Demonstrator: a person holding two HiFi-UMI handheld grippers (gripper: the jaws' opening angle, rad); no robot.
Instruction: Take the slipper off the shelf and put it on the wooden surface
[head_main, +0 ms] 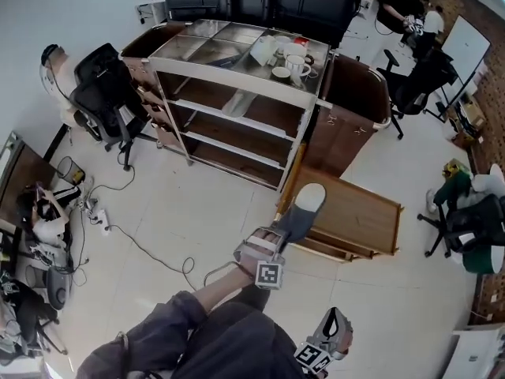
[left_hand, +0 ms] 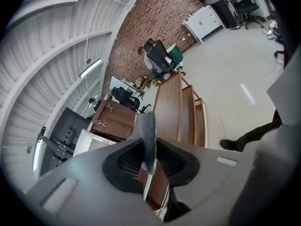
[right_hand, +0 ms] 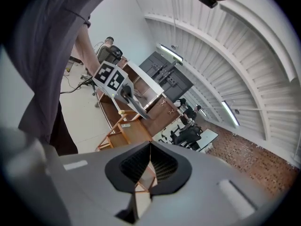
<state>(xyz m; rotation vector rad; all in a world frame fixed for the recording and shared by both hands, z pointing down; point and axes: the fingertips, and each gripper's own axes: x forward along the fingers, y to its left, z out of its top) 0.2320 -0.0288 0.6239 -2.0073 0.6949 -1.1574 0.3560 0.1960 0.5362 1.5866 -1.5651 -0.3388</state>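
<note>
A grey slipper (head_main: 304, 206) with a pale insole is pinched at its heel end by my left gripper (head_main: 282, 237), which is shut on it. The slipper's toe reaches out over the near left corner of the low wooden surface (head_main: 359, 212). In the left gripper view the slipper (left_hand: 146, 138) stands on edge between the shut jaws, with the wooden surface (left_hand: 173, 108) beyond it. My right gripper (head_main: 331, 339) hangs low beside the person's leg, shut with nothing in it. The right gripper view shows its closed jaws (right_hand: 149, 166) and, farther off, the held slipper (right_hand: 135, 105).
A metal shelf unit (head_main: 237, 109) with cups on its top stands behind the wooden surface. A brown cabinet (head_main: 351, 109) is to its right. Office chairs (head_main: 106, 89) stand at the left and right, and cables (head_main: 142, 251) trail over the tiled floor.
</note>
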